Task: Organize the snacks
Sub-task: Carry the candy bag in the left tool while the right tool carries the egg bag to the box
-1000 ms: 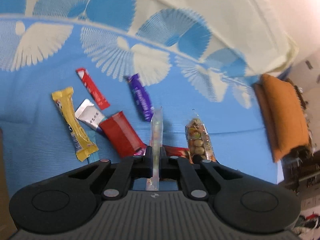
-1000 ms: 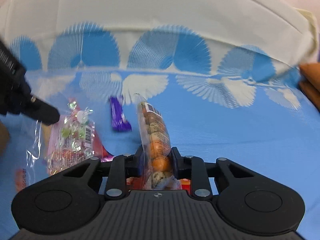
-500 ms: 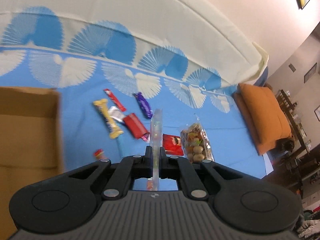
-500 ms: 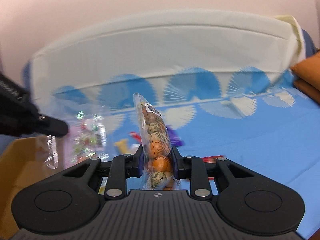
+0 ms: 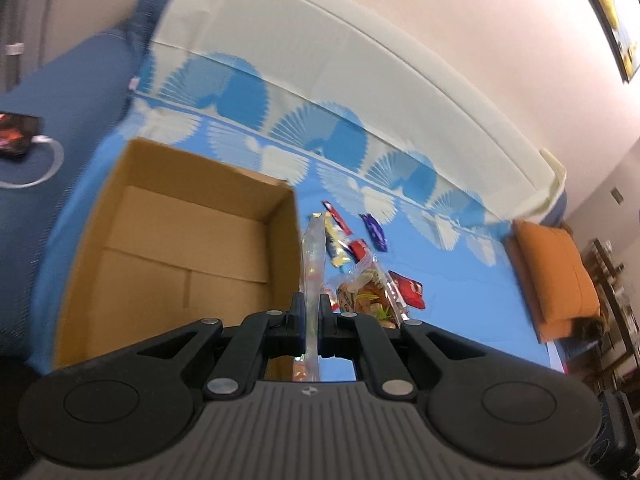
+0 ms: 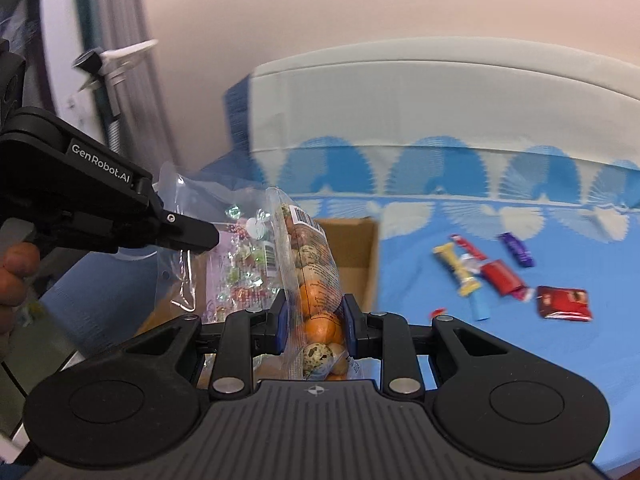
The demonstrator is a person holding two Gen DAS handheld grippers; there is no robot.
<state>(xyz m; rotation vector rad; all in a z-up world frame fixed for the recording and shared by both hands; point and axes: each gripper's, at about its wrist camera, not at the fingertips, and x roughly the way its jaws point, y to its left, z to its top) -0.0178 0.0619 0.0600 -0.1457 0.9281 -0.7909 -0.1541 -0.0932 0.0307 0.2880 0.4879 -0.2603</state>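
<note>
While one box (image 5: 180, 240) sits open on the bed (image 6: 500, 360), five or six loose snacks (image 6: 500, 276) lie beside it, some overlapping. Left gripper (image 5: 311, 312) jaws pinch one candy bag (image 6: 240, 264) edge-on over the box rim. Right gripper (image 6: 314, 322) jaws clamp one egg bag (image 6: 312, 280) upright near the box.

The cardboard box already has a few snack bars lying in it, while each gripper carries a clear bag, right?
Not quite: the cardboard box is empty in the left wrist view; the snack bars lie on the blue sheet. Each gripper does carry a clear bag.
</note>
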